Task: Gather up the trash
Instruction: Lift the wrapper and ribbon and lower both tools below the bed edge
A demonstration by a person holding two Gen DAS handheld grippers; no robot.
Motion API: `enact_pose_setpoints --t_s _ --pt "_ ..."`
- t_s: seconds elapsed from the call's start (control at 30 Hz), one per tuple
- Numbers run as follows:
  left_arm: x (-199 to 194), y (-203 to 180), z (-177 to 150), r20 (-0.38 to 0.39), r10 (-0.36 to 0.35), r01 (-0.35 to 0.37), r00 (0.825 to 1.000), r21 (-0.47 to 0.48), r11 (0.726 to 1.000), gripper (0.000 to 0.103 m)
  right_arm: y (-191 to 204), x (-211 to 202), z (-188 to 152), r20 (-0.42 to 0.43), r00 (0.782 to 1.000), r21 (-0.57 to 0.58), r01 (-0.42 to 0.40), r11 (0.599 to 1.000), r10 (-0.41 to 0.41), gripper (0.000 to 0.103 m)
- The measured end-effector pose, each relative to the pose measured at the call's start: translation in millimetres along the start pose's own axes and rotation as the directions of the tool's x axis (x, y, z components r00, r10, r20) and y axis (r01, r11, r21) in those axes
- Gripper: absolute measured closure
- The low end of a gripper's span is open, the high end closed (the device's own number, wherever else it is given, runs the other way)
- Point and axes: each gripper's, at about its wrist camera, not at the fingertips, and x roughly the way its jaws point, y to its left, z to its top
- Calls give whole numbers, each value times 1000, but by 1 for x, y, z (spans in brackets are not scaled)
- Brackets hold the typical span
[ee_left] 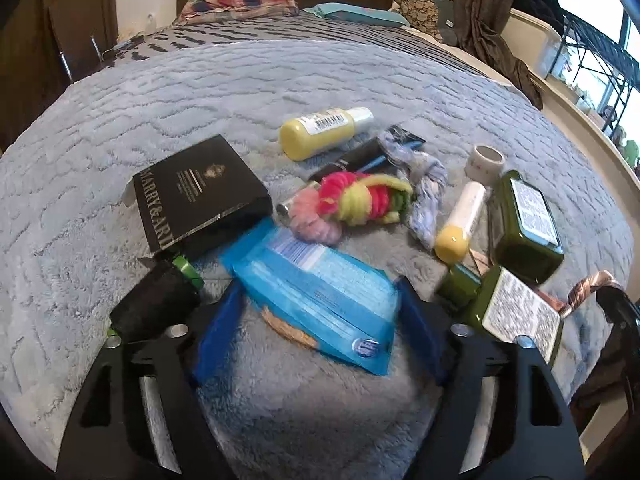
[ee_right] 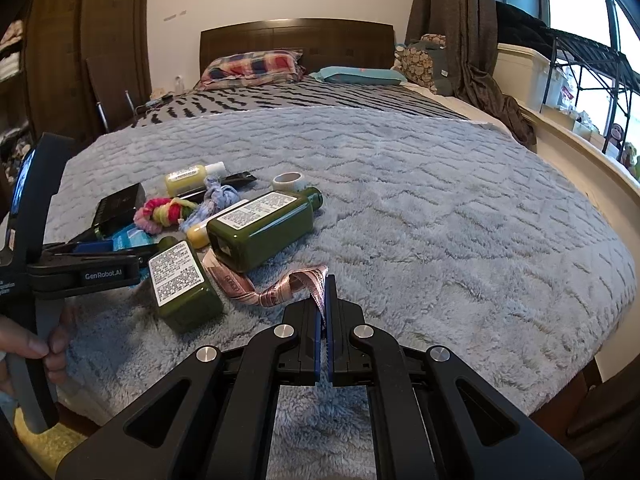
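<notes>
A pile of items lies on the grey fleece blanket [ee_left: 360,80]. My left gripper [ee_left: 320,320] is open, its blue fingers either side of a blue wet-wipe packet [ee_left: 320,292] that lies flat. My right gripper [ee_right: 325,300] is shut on one end of a pink printed ribbon [ee_right: 272,290], whose other end runs under a green bottle [ee_right: 260,232]. In the left wrist view the ribbon [ee_left: 588,288] shows at the right edge. A second green bottle [ee_right: 182,284] lies next to the ribbon.
Around the packet lie a black box [ee_left: 200,196], a yellow bottle [ee_left: 320,130], colourful hair ties [ee_left: 360,200], a blue cloth scrap [ee_left: 428,196], a white tube with yellow cap [ee_left: 460,220], a tape roll [ee_left: 486,160] and a black-wrapped object [ee_left: 156,304]. Pillows and the headboard are at the far end.
</notes>
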Motion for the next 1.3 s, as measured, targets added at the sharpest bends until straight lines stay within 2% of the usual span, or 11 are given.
enact_pose_setpoints --t_s 0.13,0.2,0.4,0.73,1.07,1.2,1.3 --pt "-6 0 -7 5 -1 1 1000 4 1000 42 -2 -5 -2 -1 1000 9 -1 1000 1 100" --pt "-12 0 -11 3 -16 16 1000 -1 1000 49 -2 -8 -3 -1 1000 10 -3 1000 3 100" --pt "-28 4 -25 7 -27 27 1000 -1 1000 59 5 -22 -9 9 1000 3 -18 1000 18 100" --pt "-64 10 -54 24 -51 51 998 -18 999 64 23 -63 -20 38 997 -21 -63 998 64 100" --pt "-140 12 -94 105 -64 65 992 -5 998 64 37 -122 -30 88 989 -47 -116 992 119 100" --pt "-164 9 -115 113 -78 76 991 15 997 64 47 -133 -41 59 987 -66 -147 987 151 100" --pt "-168 6 -134 80 -97 95 992 20 995 63 54 -131 -54 10 985 -76 -172 982 174 100"
